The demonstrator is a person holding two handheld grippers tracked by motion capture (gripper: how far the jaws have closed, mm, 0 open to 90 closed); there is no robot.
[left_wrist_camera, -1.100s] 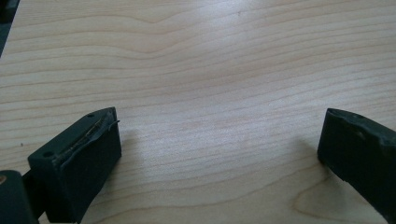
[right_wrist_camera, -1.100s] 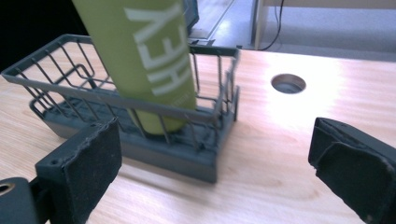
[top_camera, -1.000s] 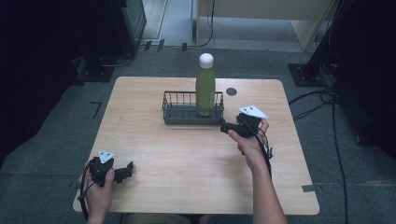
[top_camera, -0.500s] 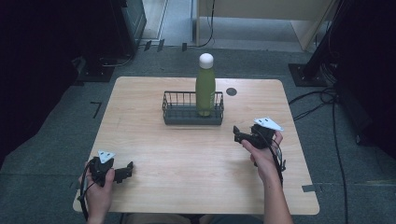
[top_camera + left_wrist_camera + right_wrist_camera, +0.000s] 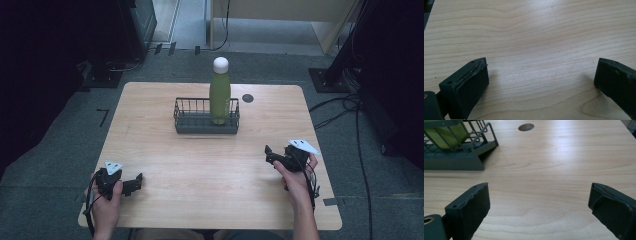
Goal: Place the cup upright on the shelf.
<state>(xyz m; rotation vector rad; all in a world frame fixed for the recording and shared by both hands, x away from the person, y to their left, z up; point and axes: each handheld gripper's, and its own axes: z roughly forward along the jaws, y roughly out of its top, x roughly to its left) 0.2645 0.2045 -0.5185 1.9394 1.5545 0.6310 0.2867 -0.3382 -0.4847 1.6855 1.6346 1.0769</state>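
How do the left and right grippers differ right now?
The left gripper sits at the table's near left corner; the right gripper is at the right side, nearer the basket holding the green bottle. Both have open, empty jaws.

A green bottle stands in the wire basket, well apart from both grippers.

Bare table; only the basket obstructs.

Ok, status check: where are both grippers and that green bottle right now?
Left gripper open, empty. Right gripper open, empty. Green bottle with white cap upright in dark wire basket. Nothing in the way on the wooden table.
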